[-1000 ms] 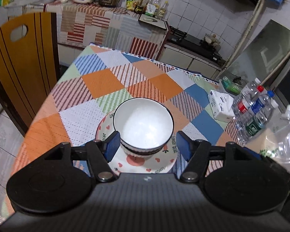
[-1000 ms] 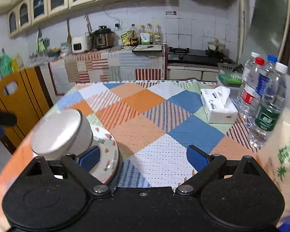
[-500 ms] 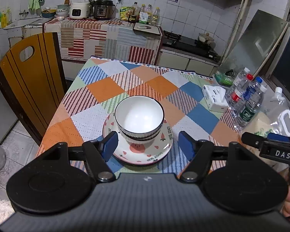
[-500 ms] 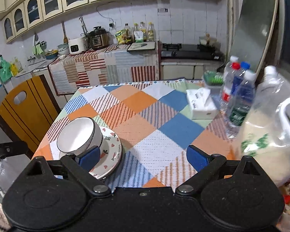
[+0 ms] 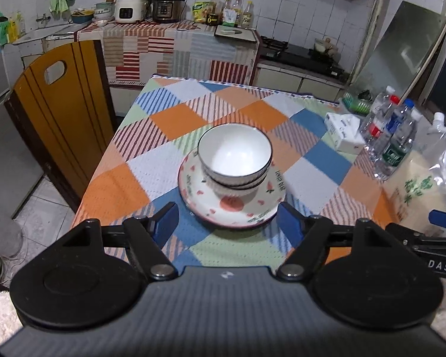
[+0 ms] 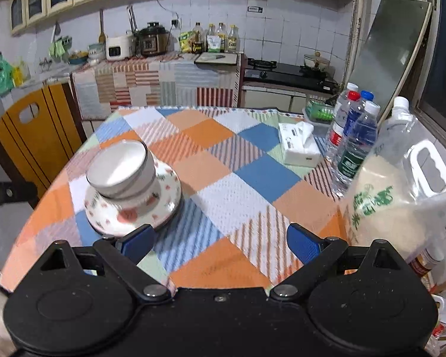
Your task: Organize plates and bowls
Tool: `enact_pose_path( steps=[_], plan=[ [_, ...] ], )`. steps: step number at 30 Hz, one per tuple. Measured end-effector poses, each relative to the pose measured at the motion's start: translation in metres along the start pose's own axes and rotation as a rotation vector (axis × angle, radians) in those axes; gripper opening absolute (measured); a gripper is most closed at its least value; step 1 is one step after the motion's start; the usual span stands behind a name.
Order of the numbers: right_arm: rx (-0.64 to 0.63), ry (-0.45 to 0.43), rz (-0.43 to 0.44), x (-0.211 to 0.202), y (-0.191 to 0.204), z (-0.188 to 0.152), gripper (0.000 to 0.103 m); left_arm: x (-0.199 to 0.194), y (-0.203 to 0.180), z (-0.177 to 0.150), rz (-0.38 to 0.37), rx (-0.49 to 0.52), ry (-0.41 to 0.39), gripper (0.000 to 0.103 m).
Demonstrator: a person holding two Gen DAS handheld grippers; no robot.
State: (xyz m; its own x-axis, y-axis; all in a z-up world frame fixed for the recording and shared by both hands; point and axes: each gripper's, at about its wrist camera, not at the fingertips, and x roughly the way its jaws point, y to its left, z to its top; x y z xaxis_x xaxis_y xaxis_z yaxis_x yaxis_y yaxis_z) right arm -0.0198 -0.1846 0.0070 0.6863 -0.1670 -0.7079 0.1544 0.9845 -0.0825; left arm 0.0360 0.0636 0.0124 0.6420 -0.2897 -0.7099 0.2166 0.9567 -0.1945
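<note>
You are pulling both hands back from a second ago; the left gripper (image 5: 226,221) fingers are opening wide, the right gripper (image 6: 220,242) fingers are wide, both holding nothing. The white black-rimmed stacked bowls (image 5: 235,160) are sitting off-centre on the strawberry-patterned plate (image 5: 232,205) near the tabletop (image 5: 312,160) edge; a bump could be tipping them.

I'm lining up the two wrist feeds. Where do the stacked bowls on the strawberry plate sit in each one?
Left wrist: stacked bowls at picture centre, just beyond the fingertips, on the plate.
Right wrist: stacked bowls at left of centre, beyond the left fingertip, on the plate.
Shared landmark: tissue pack, near the water bottles.
</note>
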Motion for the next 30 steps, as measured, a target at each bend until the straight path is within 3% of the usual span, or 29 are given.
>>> enact_pose_path(
  steps=[14,20,23,30],
  plan=[
    [-0.013,-0.009,0.028,-0.002,0.005,-0.004,0.098,0.016,0.008,-0.016,0.089,0.027,-0.007,0.076],
    [-0.021,-0.038,0.025,0.001,0.008,-0.006,0.098,0.024,0.009,-0.021,0.083,0.029,-0.009,0.077],
    [-0.019,-0.044,0.028,0.003,0.009,-0.008,0.098,0.028,0.009,-0.025,0.085,0.03,-0.016,0.085],
    [-0.012,-0.055,0.024,0.007,0.008,-0.01,0.098,0.032,0.007,-0.03,0.076,0.043,-0.023,0.093]
  ],
)
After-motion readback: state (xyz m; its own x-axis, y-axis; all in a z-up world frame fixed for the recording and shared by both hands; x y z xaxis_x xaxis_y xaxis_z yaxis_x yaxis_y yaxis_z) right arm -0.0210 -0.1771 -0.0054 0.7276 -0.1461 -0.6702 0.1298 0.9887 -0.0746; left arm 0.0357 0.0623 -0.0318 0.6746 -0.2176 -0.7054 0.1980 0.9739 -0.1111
